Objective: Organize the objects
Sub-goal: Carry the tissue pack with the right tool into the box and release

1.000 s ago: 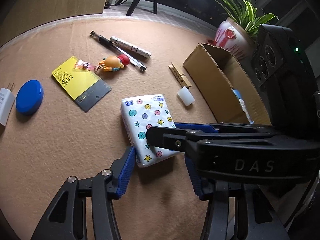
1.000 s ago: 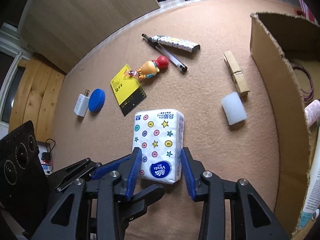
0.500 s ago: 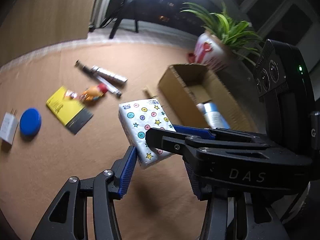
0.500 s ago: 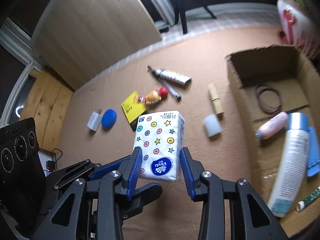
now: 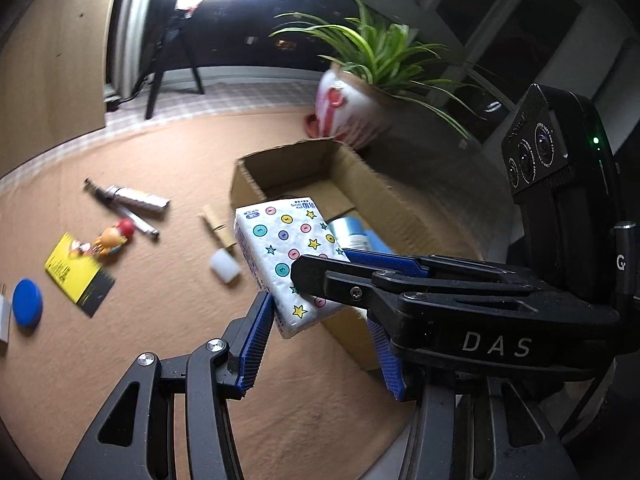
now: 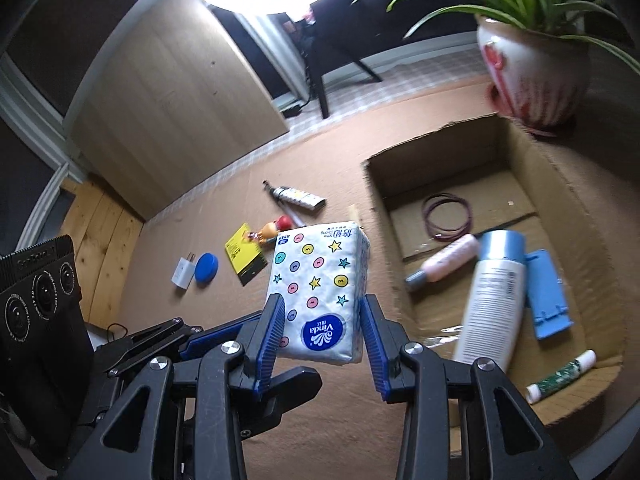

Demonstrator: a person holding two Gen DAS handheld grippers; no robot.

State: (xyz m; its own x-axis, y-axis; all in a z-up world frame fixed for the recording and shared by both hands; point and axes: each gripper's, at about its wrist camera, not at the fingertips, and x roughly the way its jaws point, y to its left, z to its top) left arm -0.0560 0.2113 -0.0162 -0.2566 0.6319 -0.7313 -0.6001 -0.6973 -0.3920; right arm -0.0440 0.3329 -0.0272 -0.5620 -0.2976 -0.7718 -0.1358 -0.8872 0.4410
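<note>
right gripper point(image 6: 322, 330) clamped, left gripper point(image 5: 320, 342) seemingly spread

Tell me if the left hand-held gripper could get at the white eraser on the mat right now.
Probably not directly: the right hand-held gripper, shut on the tissue pack, crosses in front of the left hand-held gripper. The eraser lies unobstructed on the mat beyond.

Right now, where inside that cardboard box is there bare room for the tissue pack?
The far end of the cardboard box, beyond the hair ties, is bare. The near half is crowded: pink bottle, white bottle, blue holder, small tube.
</note>
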